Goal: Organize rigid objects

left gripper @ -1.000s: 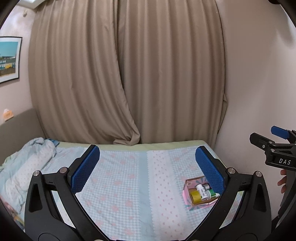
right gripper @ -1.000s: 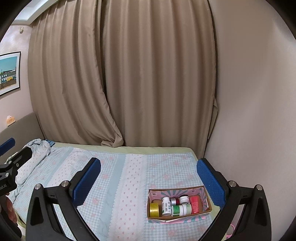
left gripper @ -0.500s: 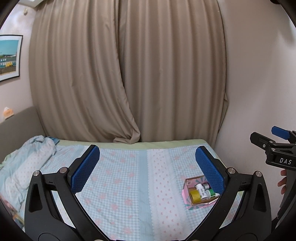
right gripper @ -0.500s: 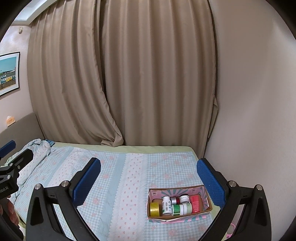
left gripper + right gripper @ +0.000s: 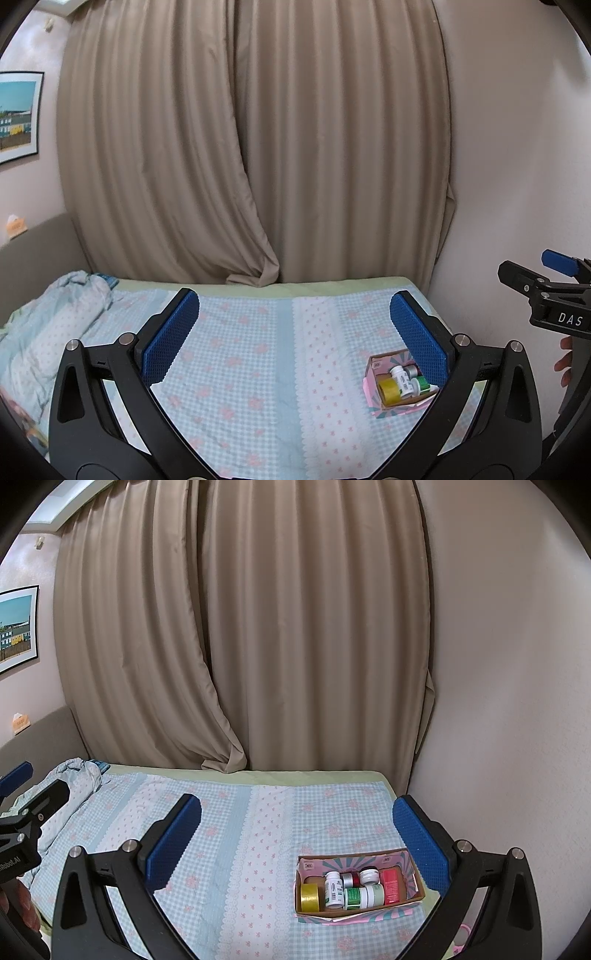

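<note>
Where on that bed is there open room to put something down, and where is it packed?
The checked bedspread lies bare between the crumpled blanket on the left and the cardboard box near the right edge. The strip from the box back to the curtain is also free. The box is crowded with bottles, jars and a yellow tape roll.

1. The bed (image 5: 229, 849) has soft, matt cloth on it.
2. The box (image 5: 415, 880) is thin card.
3. The yellow tape roll (image 5: 309, 897) looks shiny.
4. The bottles (image 5: 333, 889) are smooth plastic.
5. The right tongs (image 5: 297, 834) have bumpy blue pads (image 5: 417, 840) and shiny metal screws.
6. The curtains (image 5: 295, 627) are smooth cloth.
</note>
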`<state>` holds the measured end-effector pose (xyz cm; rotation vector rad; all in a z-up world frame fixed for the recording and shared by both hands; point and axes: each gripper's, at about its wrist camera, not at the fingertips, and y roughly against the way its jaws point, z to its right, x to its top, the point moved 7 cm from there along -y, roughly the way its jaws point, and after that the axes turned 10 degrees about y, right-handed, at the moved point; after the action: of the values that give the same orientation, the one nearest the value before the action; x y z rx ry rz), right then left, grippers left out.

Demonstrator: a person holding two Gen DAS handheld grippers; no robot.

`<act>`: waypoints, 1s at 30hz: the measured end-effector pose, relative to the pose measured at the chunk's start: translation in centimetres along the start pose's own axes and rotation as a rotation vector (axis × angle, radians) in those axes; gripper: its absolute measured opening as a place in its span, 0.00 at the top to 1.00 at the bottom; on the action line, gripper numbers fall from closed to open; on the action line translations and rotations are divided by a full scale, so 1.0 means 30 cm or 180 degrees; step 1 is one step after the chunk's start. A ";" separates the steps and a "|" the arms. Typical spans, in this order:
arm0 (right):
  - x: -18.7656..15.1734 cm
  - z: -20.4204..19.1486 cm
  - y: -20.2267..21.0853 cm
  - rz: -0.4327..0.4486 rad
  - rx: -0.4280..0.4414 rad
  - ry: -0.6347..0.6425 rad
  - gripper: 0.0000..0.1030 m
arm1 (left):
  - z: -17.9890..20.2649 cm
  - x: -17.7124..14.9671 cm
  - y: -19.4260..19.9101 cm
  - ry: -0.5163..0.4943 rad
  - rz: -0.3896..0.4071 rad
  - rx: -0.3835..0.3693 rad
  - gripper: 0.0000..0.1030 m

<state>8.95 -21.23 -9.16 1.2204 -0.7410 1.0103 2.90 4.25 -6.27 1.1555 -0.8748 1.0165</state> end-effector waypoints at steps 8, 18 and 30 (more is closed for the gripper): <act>0.007 -0.008 -0.007 0.0021 0.0003 0.0005 0.00 | -0.002 0.005 0.000 0.0008 0.0023 0.0027 0.00; 0.011 -0.013 -0.027 0.0027 -0.0010 -0.0008 0.00 | -0.005 0.006 -0.006 0.0005 0.0042 -0.0024 0.00; 0.017 -0.020 -0.052 0.0030 -0.0030 -0.0010 0.00 | -0.012 0.023 -0.004 -0.0022 0.0230 0.0012 0.00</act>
<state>10.54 -20.58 -9.45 1.2115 -0.7539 1.0117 3.22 4.71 -5.74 1.1379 -0.9261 1.0738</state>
